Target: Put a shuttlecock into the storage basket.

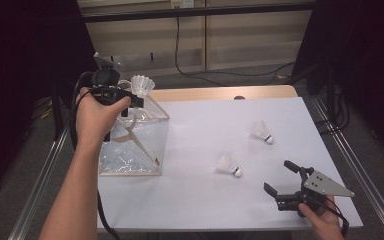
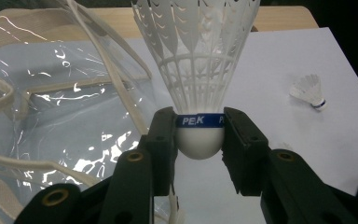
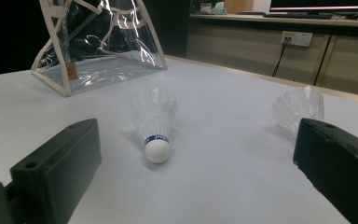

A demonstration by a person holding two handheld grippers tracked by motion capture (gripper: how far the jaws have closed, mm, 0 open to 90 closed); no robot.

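- White plastic shuttlecock [image 2: 196,70] with a rounded cork and blue band sits clamped by its cork in the left hand-held gripper [image 2: 199,135], above the clear plastic bag with cream trim [image 1: 135,142] at the tabletop's [image 1: 205,200] far left.
- Risk: released off-centre, it could catch the bag's rim or loose straps (they lie close) and tumble outside.
- Skirt feathers look intact, pointing away from the jaws.
- Right hand-held gripper [image 1: 280,180] rests apart and empty, near right, by two more white shuttlecocks [image 1: 229,165] [image 1: 261,132].
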